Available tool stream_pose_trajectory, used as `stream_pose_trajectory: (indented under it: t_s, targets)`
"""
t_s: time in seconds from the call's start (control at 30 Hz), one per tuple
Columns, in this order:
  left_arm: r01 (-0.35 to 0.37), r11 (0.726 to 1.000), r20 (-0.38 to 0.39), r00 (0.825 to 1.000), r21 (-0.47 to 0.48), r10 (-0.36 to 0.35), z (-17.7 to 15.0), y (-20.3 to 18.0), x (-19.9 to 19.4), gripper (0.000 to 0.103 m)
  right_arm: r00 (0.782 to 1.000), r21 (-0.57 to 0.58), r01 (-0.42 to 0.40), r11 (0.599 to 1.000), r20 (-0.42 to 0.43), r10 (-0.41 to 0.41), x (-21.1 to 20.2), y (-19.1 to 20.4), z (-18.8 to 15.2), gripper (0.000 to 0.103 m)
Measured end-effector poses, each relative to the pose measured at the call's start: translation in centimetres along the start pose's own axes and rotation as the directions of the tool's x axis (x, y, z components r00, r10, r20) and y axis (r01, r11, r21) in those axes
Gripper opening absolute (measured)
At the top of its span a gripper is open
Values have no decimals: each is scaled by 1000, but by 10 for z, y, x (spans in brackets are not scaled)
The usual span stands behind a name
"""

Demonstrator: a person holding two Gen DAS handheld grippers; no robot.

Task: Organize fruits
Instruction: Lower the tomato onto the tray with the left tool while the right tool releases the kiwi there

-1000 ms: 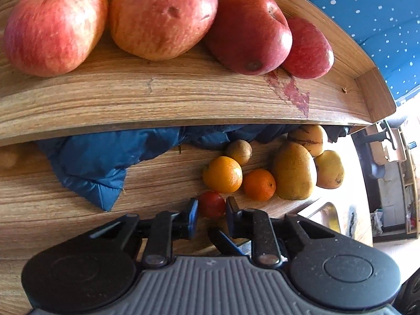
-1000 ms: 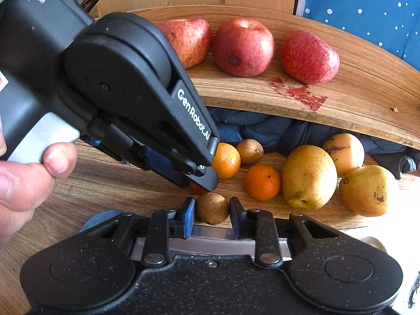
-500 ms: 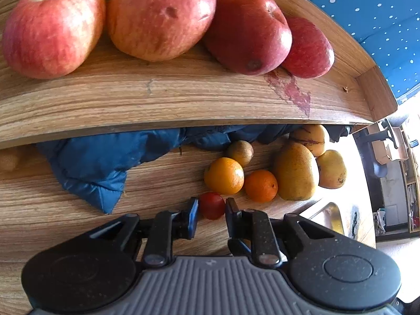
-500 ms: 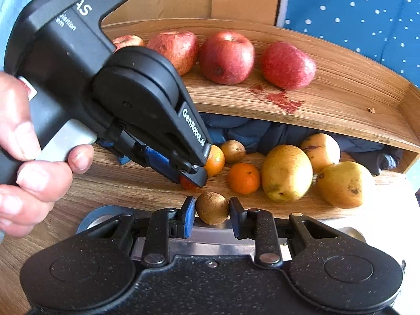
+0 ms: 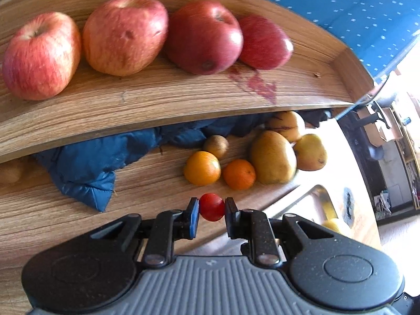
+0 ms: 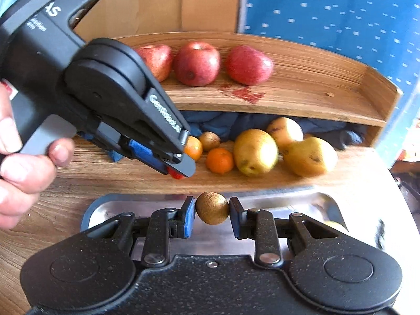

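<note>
My left gripper [image 5: 211, 207] is shut on a small red tomato [image 5: 211, 206], held above the lower wooden shelf [image 5: 147, 183]; the tomato also peeks out in the right wrist view [image 6: 175, 174]. My right gripper [image 6: 212, 208] is shut on a brown kiwi [image 6: 212, 208], held above a metal tray [image 6: 147, 206]. Several red apples [image 5: 123, 35] sit on the upper shelf [image 5: 162, 94]. Two oranges [image 5: 202, 168], another kiwi [image 5: 215, 145] and yellow pears [image 5: 273, 156] lie on the lower shelf.
A blue quilted cloth [image 5: 86, 165] lies bunched at the back of the lower shelf. A red stain [image 5: 258, 86] marks the upper shelf. A blue dotted curtain [image 6: 328, 13] hangs behind. The metal tray holds a yellow fruit [image 5: 332, 224] at its right end.
Both grippers have pulled back from the shelf with their fruit. The left gripper has lifted, so the apples sit lower in its view. More of the metal tray shows under the right gripper.
</note>
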State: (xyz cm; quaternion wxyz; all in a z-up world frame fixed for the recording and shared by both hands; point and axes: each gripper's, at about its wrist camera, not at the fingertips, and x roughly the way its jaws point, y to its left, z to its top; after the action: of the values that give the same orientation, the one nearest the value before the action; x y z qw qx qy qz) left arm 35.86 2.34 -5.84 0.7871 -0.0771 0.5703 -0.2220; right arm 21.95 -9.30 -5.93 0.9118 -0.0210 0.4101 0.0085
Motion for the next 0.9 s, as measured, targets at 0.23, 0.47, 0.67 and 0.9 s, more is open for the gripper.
stream_pose_trajectory:
  t_s: [0.23, 0.47, 0.67, 0.9]
  targets:
    - [55, 995, -19, 998, 82, -54, -14, -21, -8, 22, 995, 96, 102, 990, -15, -101, -24, -11, -23, 30]
    - [115, 976, -83, 991, 185, -101, -34, -51, 0, 22, 978, 203, 206, 957, -64, -197, -42, -25, -56, 30]
    - [167, 944, -154, 980, 286, -127, -56, -82, 16, 22, 960, 275, 280, 920, -107, -260, -51, -38, -82, 30]
    - [192, 905, -188, 974, 381, -127, -77, -110, 25, 22, 951, 314, 310, 897, -115, -289, -55, -44, -99, 30]
